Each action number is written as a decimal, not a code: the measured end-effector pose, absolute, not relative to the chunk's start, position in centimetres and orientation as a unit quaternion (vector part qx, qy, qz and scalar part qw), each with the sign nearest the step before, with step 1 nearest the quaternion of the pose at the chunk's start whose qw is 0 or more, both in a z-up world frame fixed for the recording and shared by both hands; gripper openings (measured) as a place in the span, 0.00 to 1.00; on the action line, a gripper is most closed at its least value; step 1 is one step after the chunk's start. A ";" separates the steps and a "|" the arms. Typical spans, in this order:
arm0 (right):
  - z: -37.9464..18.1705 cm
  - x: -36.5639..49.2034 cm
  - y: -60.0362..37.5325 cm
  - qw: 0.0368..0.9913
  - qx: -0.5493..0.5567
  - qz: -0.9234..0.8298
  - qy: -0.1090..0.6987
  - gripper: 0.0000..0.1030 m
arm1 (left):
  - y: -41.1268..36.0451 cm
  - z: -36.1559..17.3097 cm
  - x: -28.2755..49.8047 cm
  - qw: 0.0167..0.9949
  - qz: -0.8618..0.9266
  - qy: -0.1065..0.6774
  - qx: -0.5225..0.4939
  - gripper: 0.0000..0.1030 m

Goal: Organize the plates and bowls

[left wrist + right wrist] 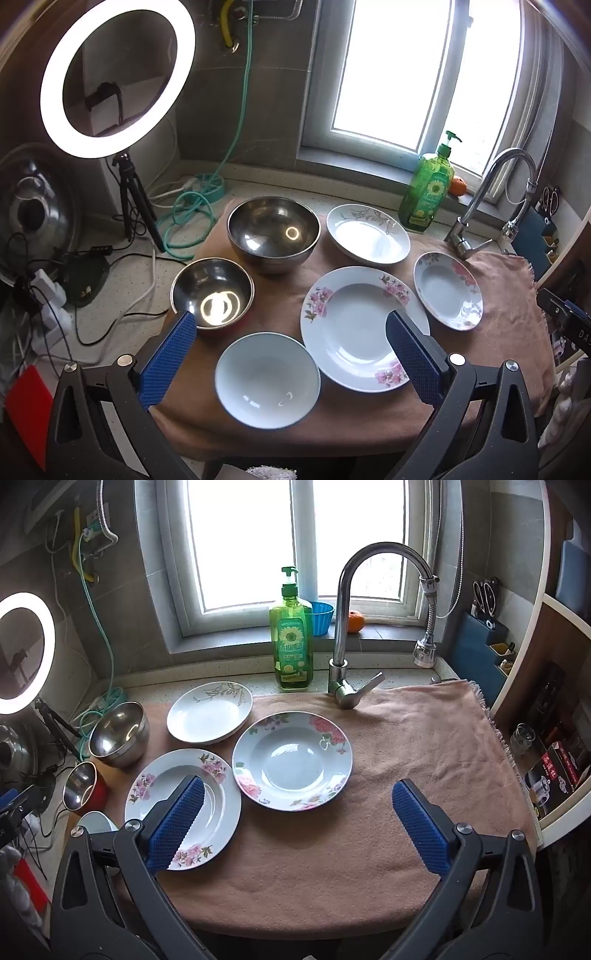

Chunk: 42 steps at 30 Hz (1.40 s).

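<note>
On a pink towel point(509, 295) lie three plates and three bowls. A large steel bowl point(273, 230) and a small steel bowl point(212, 291) stand at the left, with a plain white bowl point(267, 378) nearest me. A big pink-flowered plate point(354, 325) lies in the middle, a leaf-patterned plate point(369, 234) behind it, and a smaller rose plate point(447, 290) to the right. My left gripper point(291, 328) hovers open above the white bowl and the big plate. My right gripper point(297, 797) hangs open over the towel point(406, 738), between the big flowered plate point(218, 805) and bare cloth, near the rose plate point(291, 760).
A tap point(351, 627) and a green soap bottle point(291, 638) stand at the back by the window. A ring light point(118, 74) on a tripod, cables and a hose crowd the left. Shelves with boxes point(554, 775) line the right edge.
</note>
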State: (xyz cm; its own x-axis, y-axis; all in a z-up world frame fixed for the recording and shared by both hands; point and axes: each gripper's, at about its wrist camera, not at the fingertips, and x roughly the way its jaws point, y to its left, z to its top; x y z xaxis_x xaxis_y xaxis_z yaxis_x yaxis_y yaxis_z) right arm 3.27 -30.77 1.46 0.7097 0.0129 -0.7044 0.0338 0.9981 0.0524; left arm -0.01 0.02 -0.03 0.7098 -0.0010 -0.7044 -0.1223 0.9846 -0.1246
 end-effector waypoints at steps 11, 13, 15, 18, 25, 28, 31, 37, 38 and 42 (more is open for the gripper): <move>1.5 3.8 -30.8 0.923 0.038 -0.002 0.382 1.00 | 0.9 0.0 1.0 0.917 0.033 0.388 -0.089 0.99; 1.5 3.9 -30.8 0.923 0.038 -0.001 0.382 1.00 | 0.3 -0.1 0.7 0.918 0.037 0.386 -0.088 0.99; 1.5 3.9 -30.8 0.923 0.038 -0.001 0.383 1.00 | 0.4 -0.1 0.7 0.918 0.038 0.386 -0.089 0.99; 1.5 4.0 -30.6 0.923 0.039 0.000 0.382 1.00 | 0.4 -0.2 0.7 0.918 0.041 0.385 -0.092 0.99; 1.4 4.0 -30.5 0.923 0.042 0.003 0.381 1.00 | 0.6 -0.1 0.6 0.918 0.040 0.385 -0.092 0.99; 1.4 4.0 -30.5 0.923 0.045 0.004 0.382 1.00 | 0.5 -0.2 0.6 0.917 0.040 0.386 -0.090 0.99; 1.4 4.0 -30.3 0.923 0.044 0.005 0.382 1.00 | 0.5 -0.2 0.7 0.917 0.039 0.387 -0.090 0.99; 1.5 4.1 -30.5 0.923 0.045 0.004 0.383 1.00 | 0.5 -0.2 0.7 0.917 0.038 0.387 -0.091 0.99; 1.5 4.0 -30.4 0.923 0.045 0.004 0.383 1.00 | 0.5 -0.2 0.7 0.917 0.037 0.387 -0.091 0.99; 1.5 4.1 -30.4 0.923 0.046 0.004 0.383 1.00 | 0.4 -0.2 0.7 0.916 0.037 0.388 -0.092 0.99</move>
